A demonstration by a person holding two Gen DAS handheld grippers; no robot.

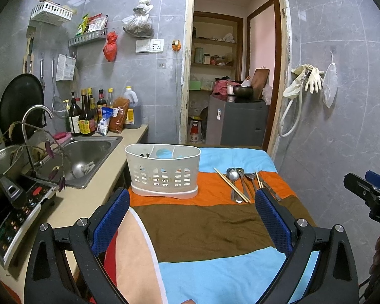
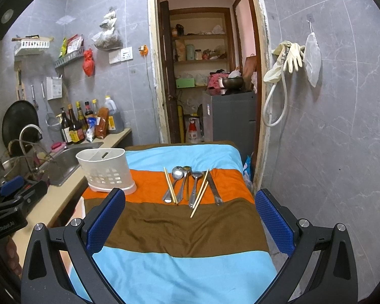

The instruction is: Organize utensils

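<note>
A white slotted utensil holder (image 1: 163,171) (image 2: 106,171) stands upright on the orange band of a striped cloth (image 1: 205,228) (image 2: 185,228), at the left side. To its right lie several metal spoons (image 1: 234,179) (image 2: 177,177) and wooden chopsticks (image 1: 231,185) (image 2: 199,195) in a loose row. My left gripper (image 1: 192,202) hovers wide open above the brown band, short of the holder, with nothing between its blue pads. My right gripper (image 2: 190,202) is open too, short of the utensils and holding nothing. The right gripper also appears at the right edge of the left wrist view (image 1: 367,187).
A steel sink (image 1: 88,154) with a faucet (image 1: 35,116) runs along the counter left of the table. Sauce bottles (image 1: 88,116) stand behind it, and an induction cooker (image 1: 15,210) sits at the near left. A doorway (image 1: 230,76) opens beyond the table's far edge.
</note>
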